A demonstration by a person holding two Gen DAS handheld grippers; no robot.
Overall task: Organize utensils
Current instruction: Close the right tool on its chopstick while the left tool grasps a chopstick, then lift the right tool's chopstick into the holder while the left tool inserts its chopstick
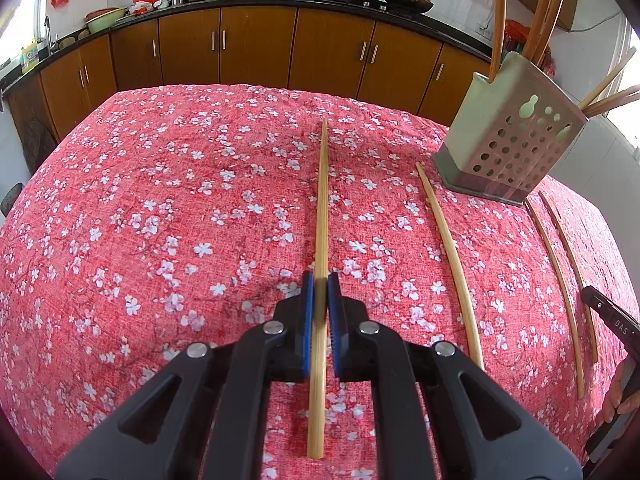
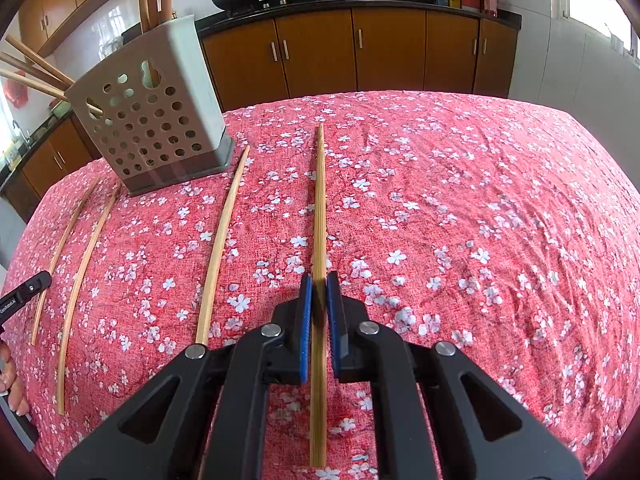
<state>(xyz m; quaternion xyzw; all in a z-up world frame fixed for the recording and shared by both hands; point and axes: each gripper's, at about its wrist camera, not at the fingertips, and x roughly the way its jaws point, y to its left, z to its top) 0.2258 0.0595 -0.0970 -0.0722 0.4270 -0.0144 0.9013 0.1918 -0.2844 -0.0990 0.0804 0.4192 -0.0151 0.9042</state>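
A grey perforated utensil holder (image 1: 516, 136) stands on the red floral tablecloth at the far right of the left wrist view and at the far left of the right wrist view (image 2: 156, 112); several chopsticks stick out of it. My left gripper (image 1: 320, 284) is shut on a bamboo chopstick (image 1: 322, 208) that runs straight ahead between the blue pads. My right gripper (image 2: 319, 284) is shut on another bamboo chopstick (image 2: 319, 208) in the same way. Three loose chopsticks lie on the cloth between the two grippers (image 1: 448, 248) (image 2: 222, 240).
The red floral tablecloth (image 1: 160, 200) covers the whole table. Brown kitchen cabinets (image 1: 256, 44) with a dark counter, woks and bowls stand behind it. The other gripper's black body shows at the right edge (image 1: 612, 316) and at the left edge (image 2: 24, 292).
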